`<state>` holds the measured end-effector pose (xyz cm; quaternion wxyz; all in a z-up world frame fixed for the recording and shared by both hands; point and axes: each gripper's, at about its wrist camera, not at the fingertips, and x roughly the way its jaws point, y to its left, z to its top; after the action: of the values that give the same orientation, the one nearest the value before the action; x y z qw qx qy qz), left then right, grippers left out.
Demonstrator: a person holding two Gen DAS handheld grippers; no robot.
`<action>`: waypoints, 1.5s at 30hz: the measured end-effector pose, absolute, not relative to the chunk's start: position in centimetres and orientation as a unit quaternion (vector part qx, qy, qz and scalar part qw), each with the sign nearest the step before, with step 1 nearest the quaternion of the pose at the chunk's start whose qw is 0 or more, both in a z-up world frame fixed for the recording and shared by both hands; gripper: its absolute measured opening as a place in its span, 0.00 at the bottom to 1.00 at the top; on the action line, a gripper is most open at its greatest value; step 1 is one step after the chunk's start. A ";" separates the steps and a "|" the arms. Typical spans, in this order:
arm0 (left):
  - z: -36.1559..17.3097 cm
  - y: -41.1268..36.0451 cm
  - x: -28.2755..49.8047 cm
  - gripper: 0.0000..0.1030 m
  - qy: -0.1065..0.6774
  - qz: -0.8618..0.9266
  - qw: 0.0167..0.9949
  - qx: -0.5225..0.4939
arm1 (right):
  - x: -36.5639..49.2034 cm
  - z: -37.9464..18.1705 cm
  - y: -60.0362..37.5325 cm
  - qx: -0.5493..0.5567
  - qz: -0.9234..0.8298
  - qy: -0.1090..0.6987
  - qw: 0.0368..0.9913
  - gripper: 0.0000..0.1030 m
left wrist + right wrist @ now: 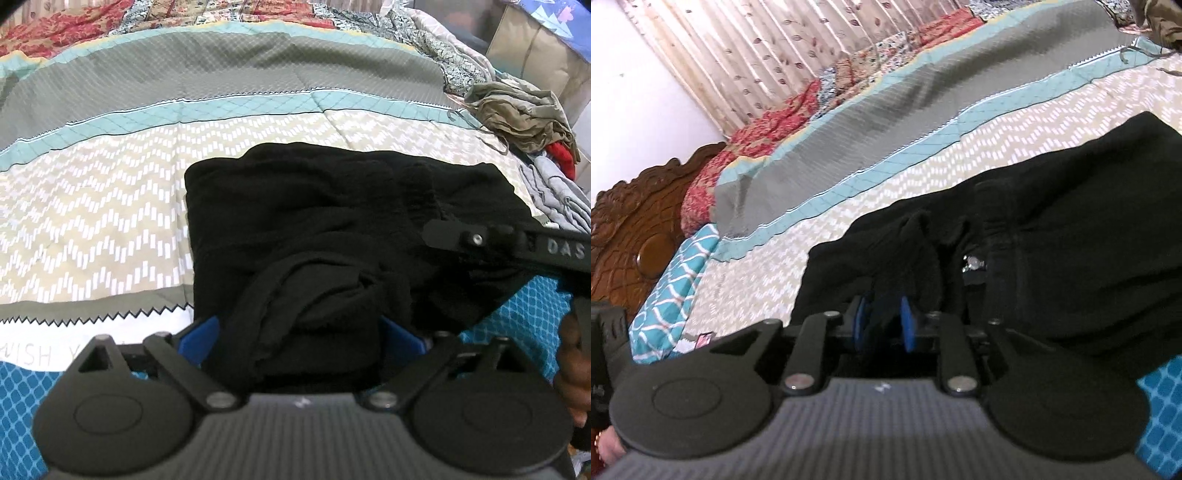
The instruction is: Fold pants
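Black pants [314, 206] lie bunched and partly folded on the patterned bedspread [110, 206]. In the left wrist view my left gripper [299, 332] has its blue pads wide apart around a thick bunch of the black fabric, which fills the gap. In the right wrist view my right gripper [884, 321] has its blue pads close together, pinching a fold of the pants [1052, 221]. The right gripper's black body also shows in the left wrist view [517, 247], over the pants' right side. A metal button [973, 263] shows on the pants.
A pile of olive, red and grey clothes [524, 114] lies at the bed's right edge. A red floral quilt [55, 29] lies at the far side. A carved wooden headboard [635, 229] and a curtain [757, 55] stand beyond the bed.
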<state>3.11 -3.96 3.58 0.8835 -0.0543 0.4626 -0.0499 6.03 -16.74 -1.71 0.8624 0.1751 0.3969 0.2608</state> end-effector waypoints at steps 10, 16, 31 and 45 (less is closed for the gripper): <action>3.6 -4.0 2.3 0.95 0.468 -0.040 0.881 -0.046 | 8.0 -5.0 -17.8 0.205 0.225 0.440 0.845 0.20; 5.1 -4.2 1.7 0.95 0.452 -0.045 0.890 -0.045 | 7.6 -4.3 -17.5 0.201 0.224 0.435 0.848 0.21; 5.6 -0.7 3.6 0.54 0.430 -0.099 0.872 -0.211 | 5.7 -2.1 -16.7 0.173 0.253 0.390 0.868 0.27; 6.1 -2.2 4.3 0.48 0.454 -0.092 0.874 -0.150 | 4.2 0.7 -26.3 0.234 0.177 0.294 0.910 0.42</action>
<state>4.27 -2.23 6.07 0.8736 -0.1502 0.4537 -0.0919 4.20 -26.28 0.74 0.9097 0.2337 0.2941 0.1769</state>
